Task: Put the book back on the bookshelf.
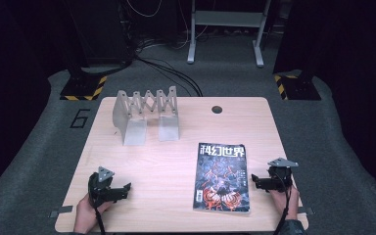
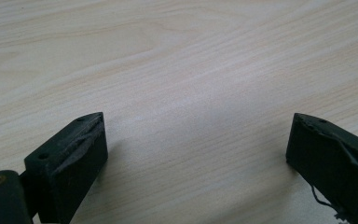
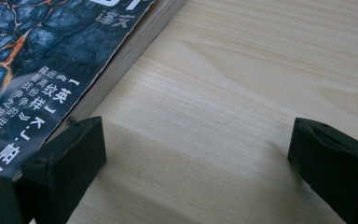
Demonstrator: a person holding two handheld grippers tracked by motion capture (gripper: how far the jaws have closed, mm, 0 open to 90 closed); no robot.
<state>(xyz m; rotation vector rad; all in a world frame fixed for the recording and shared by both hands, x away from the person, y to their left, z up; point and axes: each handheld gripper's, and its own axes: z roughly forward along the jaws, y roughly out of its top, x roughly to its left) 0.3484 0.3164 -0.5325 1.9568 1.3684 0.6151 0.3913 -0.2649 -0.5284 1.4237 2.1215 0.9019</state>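
Magazine [image 3: 37, 60] cropped in right gripper view; right tool [image 3: 196, 144] open beside it, left tool [image 2: 196, 144] open, empty

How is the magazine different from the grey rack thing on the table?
The magazine lies flat on the table; the grey rack stands upright. The magazine is dark with a colourful cover and white letters; the rack is plain pale grey with a zigzag top. The magazine lies on the near side beside the right gripper; the rack stands at the far side. Both rest untouched on the same wooden table.
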